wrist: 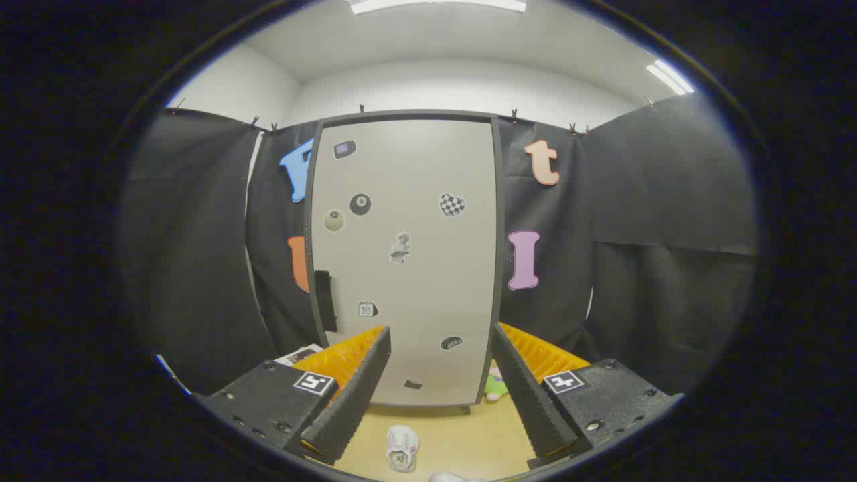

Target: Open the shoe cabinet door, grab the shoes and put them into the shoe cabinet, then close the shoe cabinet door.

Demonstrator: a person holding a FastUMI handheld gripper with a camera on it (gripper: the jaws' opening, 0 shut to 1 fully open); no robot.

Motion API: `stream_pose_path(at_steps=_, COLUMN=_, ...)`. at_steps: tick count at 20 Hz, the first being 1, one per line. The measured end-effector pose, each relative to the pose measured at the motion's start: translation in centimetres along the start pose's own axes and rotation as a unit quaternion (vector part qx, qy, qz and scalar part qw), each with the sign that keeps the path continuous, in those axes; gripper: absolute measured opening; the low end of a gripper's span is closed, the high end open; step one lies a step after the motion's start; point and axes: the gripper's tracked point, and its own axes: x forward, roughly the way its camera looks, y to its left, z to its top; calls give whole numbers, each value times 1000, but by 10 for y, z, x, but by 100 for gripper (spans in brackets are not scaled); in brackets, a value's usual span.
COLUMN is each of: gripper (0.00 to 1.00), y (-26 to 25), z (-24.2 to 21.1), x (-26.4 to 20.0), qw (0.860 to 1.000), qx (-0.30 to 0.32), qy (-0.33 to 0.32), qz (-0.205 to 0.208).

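Note:
The tall pale shoe cabinet [408, 268] stands straight ahead with its door [428, 221] shut flat; a dark handle [325, 301] sits on the door's left edge. My gripper [438, 341] is open, its two fingers spread wide and holding nothing, well short of the door. A small white shoe [402, 448] lies on the floor between the fingers, below them. Part of another white shoe [450, 477] peeks in just beneath it. A green and pink shoe [495, 385] rests at the cabinet's right foot.
Black cloth walls close in on the left and right of the cabinet. The tan floor [469, 435] runs from the cabinet's base toward me. A paper sheet [299, 354] lies on the floor behind the left finger.

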Motion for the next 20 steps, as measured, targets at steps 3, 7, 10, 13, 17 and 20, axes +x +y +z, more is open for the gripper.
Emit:
stream_pose_path(at_steps=3, gripper=99, y=8, z=-2, x=4, qw=1000, qx=0, qy=4, qz=5)
stream_pose_path(at_steps=7, gripper=99, y=17, z=-9, x=8, qw=1000, qx=2, qy=11, qz=7)
stream_pose_path(at_steps=10, gripper=99, y=20, z=-11, x=12, qw=1000, qx=1, qy=13, qz=5)
stream_pose_path(at_steps=13, gripper=99, y=26, z=-11, x=17, qw=1000, qx=1, qy=13, qz=6)
stream_pose_path(at_steps=17, gripper=99, y=47, z=-16, x=33, qw=1000, qx=-7, qy=8, qz=19)
stream_pose_path(at_steps=20, gripper=99, y=69, z=-23, x=54, qw=1000, qx=-14, qy=4, qz=26)
